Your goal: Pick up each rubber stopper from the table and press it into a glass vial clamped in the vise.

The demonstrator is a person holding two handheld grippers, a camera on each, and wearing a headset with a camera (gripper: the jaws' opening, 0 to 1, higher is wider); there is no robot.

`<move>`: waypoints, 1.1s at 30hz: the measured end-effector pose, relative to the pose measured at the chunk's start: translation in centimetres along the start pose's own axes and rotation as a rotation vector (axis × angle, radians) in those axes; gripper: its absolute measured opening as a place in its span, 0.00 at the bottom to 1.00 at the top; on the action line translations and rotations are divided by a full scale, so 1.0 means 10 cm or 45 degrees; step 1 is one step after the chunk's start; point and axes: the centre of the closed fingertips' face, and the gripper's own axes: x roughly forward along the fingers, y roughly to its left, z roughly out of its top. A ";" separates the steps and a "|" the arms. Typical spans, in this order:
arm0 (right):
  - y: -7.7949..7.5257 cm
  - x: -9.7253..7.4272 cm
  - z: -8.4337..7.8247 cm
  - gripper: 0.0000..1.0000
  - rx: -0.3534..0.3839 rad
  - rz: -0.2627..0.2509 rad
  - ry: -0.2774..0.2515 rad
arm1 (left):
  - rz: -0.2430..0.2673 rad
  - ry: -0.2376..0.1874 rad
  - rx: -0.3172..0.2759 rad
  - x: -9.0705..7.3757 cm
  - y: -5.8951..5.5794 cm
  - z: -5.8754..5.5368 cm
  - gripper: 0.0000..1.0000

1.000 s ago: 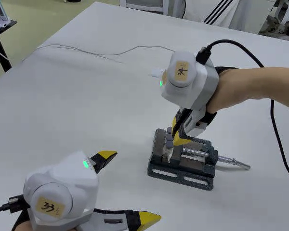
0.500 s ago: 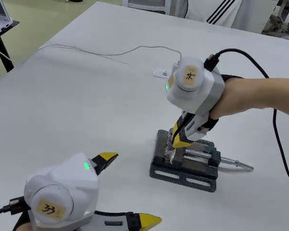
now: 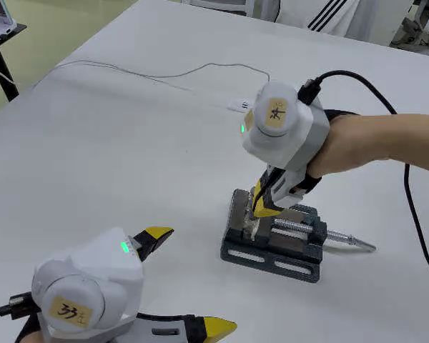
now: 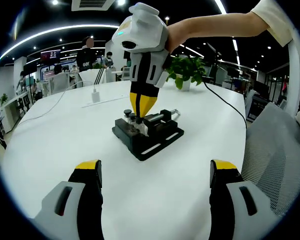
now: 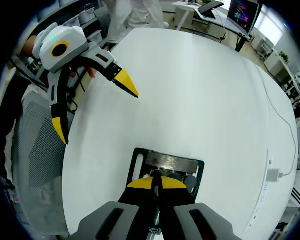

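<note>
Pressing step: judged to be the push-down of a stopper into a vial, as the right claw (image 3: 261,209) points down into the vise.
Right claw state: clenched, its yellow tips together. Whether a stopper sits pinched between them or under them is hidden.
Directly below the tips: the vise (image 3: 272,250), whose opening holds the vials.
Just beside the tips: in the left gripper view, a dark stopper (image 4: 127,113) is already seated on a vial (image 4: 128,120). I cannot tell if it touches the claw.
Left claw (image 3: 189,280): released, spread wide and grasping nothing. It hovers low over the tabletop (image 3: 114,143), well apart from the right claw and nearer the person.
Next move, as a judgement: a straight downward push until the stopper seats, then a clean lift. A tilted push could skid off the glass rim.
Change from a second ago: a grey stopper and vial then stood clear beside the right claw's tips in the head view, and now the tips cover that spot. The left claw is much as it was.
</note>
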 end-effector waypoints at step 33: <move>0.01 0.04 -0.02 0.00 0.082 0.007 0.058 | 0.011 -0.016 -0.040 0.04 0.01 -0.02 0.87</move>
